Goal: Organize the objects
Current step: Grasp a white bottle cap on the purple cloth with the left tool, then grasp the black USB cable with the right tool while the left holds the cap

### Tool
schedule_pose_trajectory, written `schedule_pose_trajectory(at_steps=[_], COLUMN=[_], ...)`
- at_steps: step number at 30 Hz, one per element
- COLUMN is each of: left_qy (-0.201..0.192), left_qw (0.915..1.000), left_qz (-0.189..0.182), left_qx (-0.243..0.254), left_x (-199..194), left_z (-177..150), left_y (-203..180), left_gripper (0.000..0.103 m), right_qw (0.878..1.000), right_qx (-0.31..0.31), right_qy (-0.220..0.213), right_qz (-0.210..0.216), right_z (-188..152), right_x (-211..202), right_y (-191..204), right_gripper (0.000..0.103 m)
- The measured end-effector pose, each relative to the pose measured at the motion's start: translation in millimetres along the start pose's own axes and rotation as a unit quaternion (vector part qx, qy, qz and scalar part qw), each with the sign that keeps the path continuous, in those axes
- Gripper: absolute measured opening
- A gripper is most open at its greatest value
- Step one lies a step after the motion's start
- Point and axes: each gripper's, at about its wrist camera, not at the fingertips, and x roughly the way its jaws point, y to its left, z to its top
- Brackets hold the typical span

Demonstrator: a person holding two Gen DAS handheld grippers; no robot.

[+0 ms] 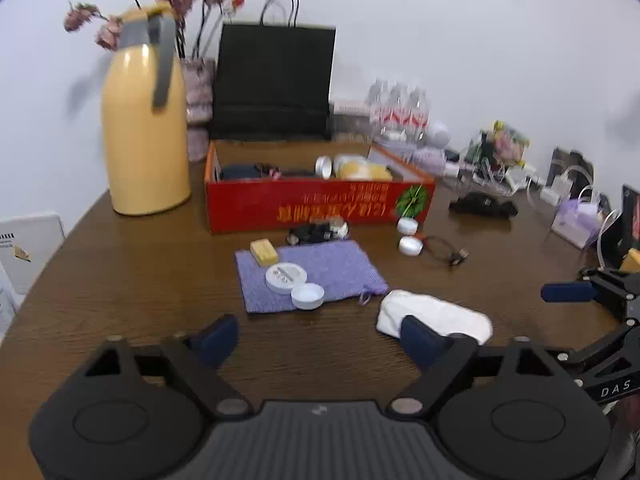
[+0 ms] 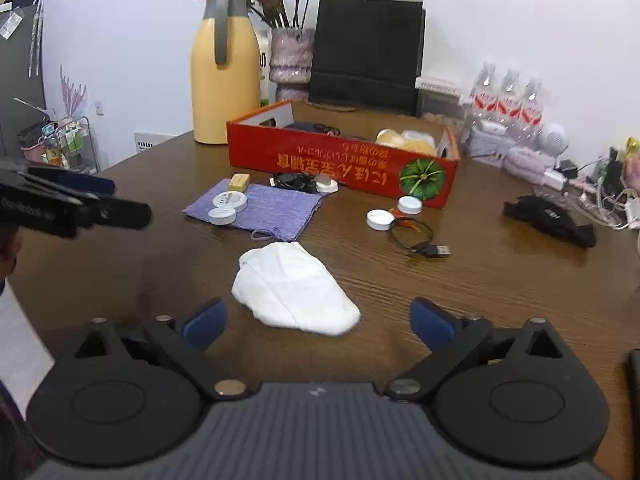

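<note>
A red cardboard box [image 1: 320, 206] [image 2: 340, 164] stands open on the brown table, with yellow and dark items inside. In front of it lies a purple pouch [image 1: 316, 274] [image 2: 264, 208] carrying two white round lids [image 1: 296, 284] [image 2: 228, 206] and a yellow block [image 1: 264, 252] [image 2: 239, 181]. A white folded cloth [image 1: 440, 316] [image 2: 292, 288] lies nearest me. Two more white caps [image 1: 409, 236] [image 2: 394, 212] and a black cable [image 1: 442, 250] [image 2: 416, 238] lie to the right. My left gripper [image 1: 320, 338] is open and empty, short of the pouch. My right gripper [image 2: 318, 320] is open and empty, just short of the white cloth.
A yellow thermos jug [image 1: 144, 120] [image 2: 224, 68], a flower vase [image 2: 290, 56] and a black paper bag [image 1: 274, 80] [image 2: 368, 52] stand behind the box. Water bottles [image 2: 508, 100], a black strap [image 2: 548, 220] and cable clutter [image 1: 500, 168] lie at the right.
</note>
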Motion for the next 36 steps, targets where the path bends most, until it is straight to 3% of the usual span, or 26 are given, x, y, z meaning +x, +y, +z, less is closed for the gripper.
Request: schedule_pose_trajectory(at_steps=[5,8,16,17,18,21,24,28,32,34,35,36], left_qy=[0.001,0.013,0.038,0.042,0.046,0.032,0.022,0.003,-0.003,0.000,0.002,0.005], left_qw=[0.9999,0.9994,0.9988,0.9985,0.9981,0.9983,0.9986,0.9986,0.9989,0.9991,0.9991,0.9991], left_qz=[0.007,0.025,0.029,0.034,0.038,0.043,0.039,0.038,0.038,0.040,0.041,0.042], left_qx=[0.013,0.021,0.013,0.013,0.014,0.023,0.026,0.036,0.027,0.017,0.014,0.011], left_x=[47,75,99,101,103,99,92,73,53,46,44,42], left_z=[14,20,19,18,16,13,12,11,6,2,0,-3], left_y=[-1,-5,-3,-3,-3,-7,-11,-21,-25,-24,-23,-22], left_gripper=[0.064,0.049,0.047,0.042,0.027,0.027,0.027,0.027,0.027,0.027,0.027,0.027], right_qw=[1.000,1.000,0.996,0.996,0.995,0.994,0.994,0.994,0.997,0.998,0.998,0.998], right_qx=[0.004,0.011,0.032,0.033,0.036,0.055,0.049,0.047,0.038,0.021,0.023,0.033], right_qy=[-0.003,-0.005,0.019,0.020,0.024,0.021,0.018,0.013,0.010,0.015,0.015,0.007], right_qz=[0.003,-0.007,-0.078,-0.084,-0.087,-0.087,-0.100,-0.102,-0.062,-0.054,-0.054,-0.058], right_z=[17,31,40,40,41,40,39,30,13,4,1,0], right_x=[35,58,113,118,125,134,131,118,92,77,67,58], right_y=[-4,-16,-60,-64,-68,-77,-74,-68,-51,-38,-34,-33], right_gripper=[0.085,0.078,0.075,0.073,0.071,0.064,0.045,0.042,0.035,0.044,0.065,0.079])
